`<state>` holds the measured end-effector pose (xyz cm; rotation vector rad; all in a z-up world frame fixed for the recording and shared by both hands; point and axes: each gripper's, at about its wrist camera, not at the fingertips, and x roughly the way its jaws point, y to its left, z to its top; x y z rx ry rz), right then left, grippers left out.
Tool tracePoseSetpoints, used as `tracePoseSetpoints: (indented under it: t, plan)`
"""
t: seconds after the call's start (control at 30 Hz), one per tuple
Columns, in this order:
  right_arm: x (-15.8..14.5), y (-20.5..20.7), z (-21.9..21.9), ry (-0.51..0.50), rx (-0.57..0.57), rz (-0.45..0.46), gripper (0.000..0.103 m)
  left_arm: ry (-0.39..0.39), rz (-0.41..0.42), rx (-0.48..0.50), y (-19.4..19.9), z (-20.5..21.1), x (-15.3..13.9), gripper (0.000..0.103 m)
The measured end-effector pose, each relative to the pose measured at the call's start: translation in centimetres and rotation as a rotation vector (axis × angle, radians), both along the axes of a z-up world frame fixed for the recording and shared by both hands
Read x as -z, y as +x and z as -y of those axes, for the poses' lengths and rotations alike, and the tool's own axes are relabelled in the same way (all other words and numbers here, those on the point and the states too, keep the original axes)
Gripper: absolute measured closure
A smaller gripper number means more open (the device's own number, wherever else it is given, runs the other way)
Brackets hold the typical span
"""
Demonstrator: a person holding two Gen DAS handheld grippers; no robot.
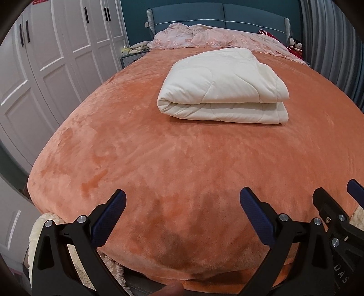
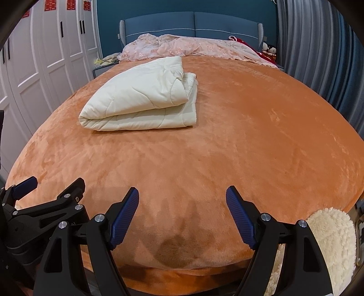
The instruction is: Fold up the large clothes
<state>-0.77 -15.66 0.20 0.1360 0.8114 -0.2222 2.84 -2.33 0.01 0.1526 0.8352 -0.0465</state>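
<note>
Hovering low over the foot of the bed, left gripper (image 1: 182, 202) spread wide with nothing between its blue pads (image 1: 256, 218), only orange plush blanket (image 1: 159, 159) beneath. Just beside it, right gripper (image 2: 182, 200) likewise released, fingers apart and empty, its tips showing at the right edge of the left wrist view (image 1: 336, 198) while the left gripper's tips appear at the lower left of the right wrist view (image 2: 52, 184). Well ahead, toward the middle of the bed and apart from both grippers, cream quilted comforter (image 1: 223, 88) folded into a thick stack, rounded fold facing the foot of the bed, upper layer slightly offset from the lower one; seen left of centre from the right wrist (image 2: 141, 98). Beyond it, crumpled pink lace cover (image 1: 204, 37) bunched along the head of the bed against a blue padded headboard (image 1: 218, 16). Red plush dolls (image 2: 269, 51) tucked at the far right corner near grey curtains (image 2: 318, 45). White panelled wardrobe (image 1: 56, 57) running along the left side, red paper cut-outs (image 2: 70, 5) stuck near the tops of its doors. Fluffy cream fleece (image 2: 329, 239) hanging at the near corner of the bed, next to the right gripper's outer finger.
</note>
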Motion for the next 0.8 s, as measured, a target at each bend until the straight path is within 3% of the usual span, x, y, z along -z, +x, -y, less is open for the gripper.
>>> tracePoseSetpoints:
  t: [0.8]
  plan:
    - [-0.33,-0.64,-0.16,-0.006,-0.001,0.028,0.026,0.007,0.012,0.002,-0.65,-0.07,-0.31,0.007]
